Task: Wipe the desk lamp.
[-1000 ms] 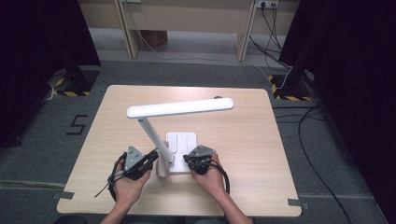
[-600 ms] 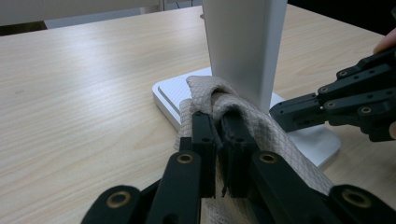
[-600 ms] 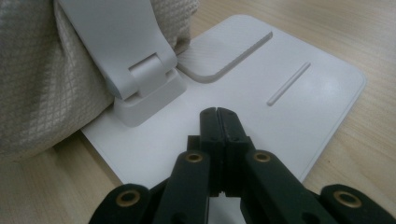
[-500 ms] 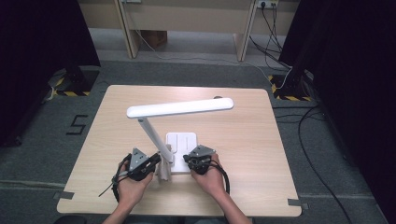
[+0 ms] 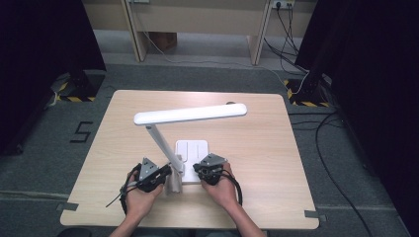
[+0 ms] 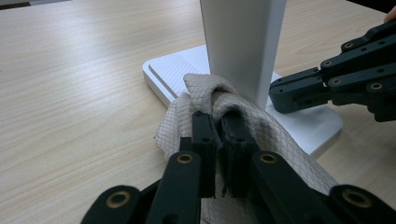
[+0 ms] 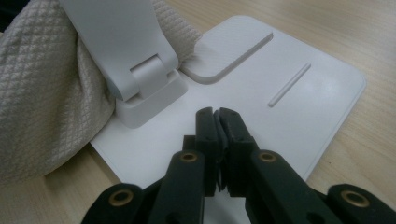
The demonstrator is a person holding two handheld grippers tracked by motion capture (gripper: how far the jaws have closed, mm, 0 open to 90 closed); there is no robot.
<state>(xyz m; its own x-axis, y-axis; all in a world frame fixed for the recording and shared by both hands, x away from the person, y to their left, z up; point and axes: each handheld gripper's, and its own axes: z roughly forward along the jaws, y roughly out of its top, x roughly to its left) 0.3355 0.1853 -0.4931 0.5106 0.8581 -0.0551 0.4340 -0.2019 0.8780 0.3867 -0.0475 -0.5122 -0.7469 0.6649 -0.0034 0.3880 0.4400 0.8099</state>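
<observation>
A white desk lamp stands on the table, with its flat base (image 5: pixel 192 148) toward the person, a slanted stem (image 5: pixel 160 140) and a long head (image 5: pixel 190 114). My left gripper (image 6: pixel 218 119) is shut on a beige quilted cloth (image 6: pixel 205 86), which is bunched against the foot of the stem (image 6: pixel 240 42). My right gripper (image 7: pixel 217 114) points down at the base (image 7: pixel 280 70) beside the hinge. Its jaws have just been opening by a hair; a thin slit shows, with nothing in it. From above, the left gripper (image 5: pixel 167 171) and right gripper (image 5: pixel 197 169) flank the stem's foot.
The light wooden table (image 5: pixel 276 143) has bare surface around the lamp on all sides. Cables (image 5: pixel 326 133) trail over the grey floor to the right, and dark curtains stand at both sides. A "5" (image 5: pixel 81 132) is marked on the floor at left.
</observation>
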